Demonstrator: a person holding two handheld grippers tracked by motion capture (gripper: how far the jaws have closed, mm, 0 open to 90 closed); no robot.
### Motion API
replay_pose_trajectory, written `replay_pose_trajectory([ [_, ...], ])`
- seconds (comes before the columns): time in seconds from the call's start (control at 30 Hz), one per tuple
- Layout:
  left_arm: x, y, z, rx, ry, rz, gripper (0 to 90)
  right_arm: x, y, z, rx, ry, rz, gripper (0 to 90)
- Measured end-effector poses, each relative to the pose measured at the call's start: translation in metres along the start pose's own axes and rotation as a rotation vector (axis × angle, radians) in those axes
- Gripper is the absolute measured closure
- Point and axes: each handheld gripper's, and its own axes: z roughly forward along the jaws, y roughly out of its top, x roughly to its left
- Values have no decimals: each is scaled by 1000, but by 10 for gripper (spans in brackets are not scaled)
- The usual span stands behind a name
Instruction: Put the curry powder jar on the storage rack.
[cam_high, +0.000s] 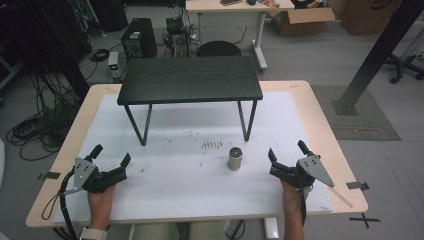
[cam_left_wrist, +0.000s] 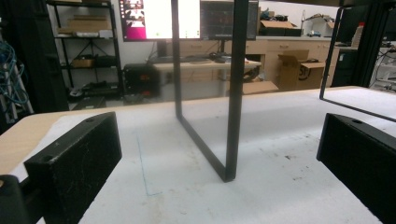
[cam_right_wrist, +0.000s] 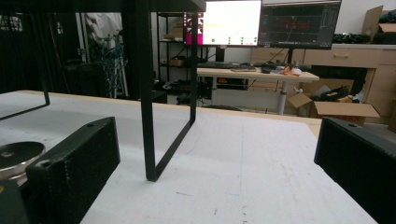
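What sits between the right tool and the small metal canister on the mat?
Nothing: in the high view, bare white mat separates the right tool from the metal canister.

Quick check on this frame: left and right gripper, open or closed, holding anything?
Left gripper: open, jaws wide apart, holding nothing.
Right gripper: open, jaws wide apart, holding nothing; the small metal can stands free beside it.

A small black table (cam_high: 190, 80) stands on the white mat (cam_high: 175, 190), a metal cylinder (cam_high: 235, 158) nearby.
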Motion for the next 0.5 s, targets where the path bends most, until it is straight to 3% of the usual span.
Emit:
replay_pose_trajectory([
  [0.17,0,0,0,0,0,0,3,3,6,1,2,23,5,0],
  [0.5,0,0,0,1,0,0,3,19,24,5,1,113,0,0],
])
